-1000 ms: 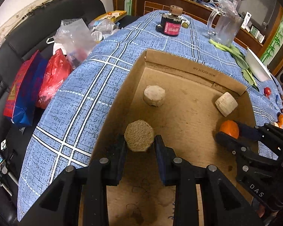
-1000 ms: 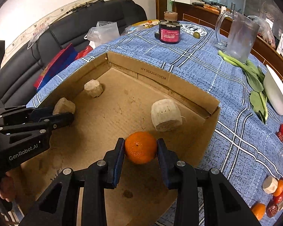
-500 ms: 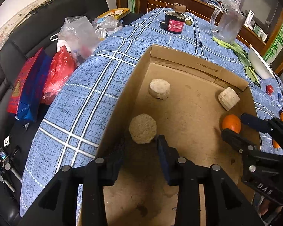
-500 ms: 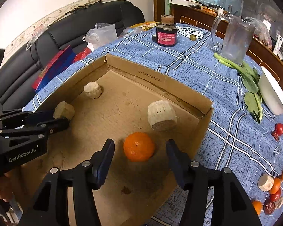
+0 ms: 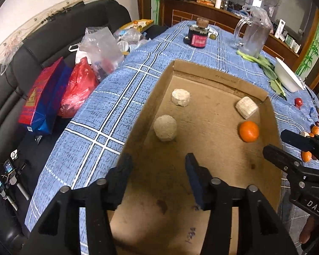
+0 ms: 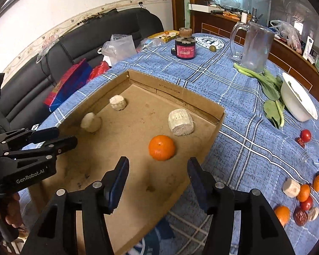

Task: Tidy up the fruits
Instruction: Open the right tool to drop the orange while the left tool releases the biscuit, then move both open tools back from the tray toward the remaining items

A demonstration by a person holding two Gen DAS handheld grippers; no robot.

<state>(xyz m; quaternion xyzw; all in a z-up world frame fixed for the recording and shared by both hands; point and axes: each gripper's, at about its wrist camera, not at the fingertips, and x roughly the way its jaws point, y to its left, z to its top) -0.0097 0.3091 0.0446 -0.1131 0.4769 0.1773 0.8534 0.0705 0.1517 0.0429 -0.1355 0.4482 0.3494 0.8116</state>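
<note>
We take the cardboard box (image 6: 202,99) on the blue checked desk (image 6: 234,85) as our landmark. Inside it, toward its right wall, lies an orange (image 6: 161,147), and just beyond the orange sits a pale ridged chunk (image 6: 180,122). Along the box's left wall lie a rounded pale chunk (image 5: 165,128) and, further in toward the far wall, a flatter pale chunk (image 5: 180,97).

Our left gripper (image 5: 158,170) hangs over the near left part of the box; its jaws have just been opening and stand apart with nothing between them, the rounded chunk lying free beyond the tips. Our right gripper (image 6: 158,173) hangs over the box's near right edge; its jaws have also just been opening, stand apart and are empty, the orange resting on the box floor just ahead of them.

Outside the box, to its right on the desk, we see a loose cluster of fruits (image 6: 302,197): small oranges, red ones, dark ones and another pale piece. Beyond the box's far wall stand a glass pitcher (image 6: 254,46) and a dark jar (image 6: 185,46); leafy greens (image 6: 268,89) and a white bowl (image 6: 297,104) lie off to the far right.
</note>
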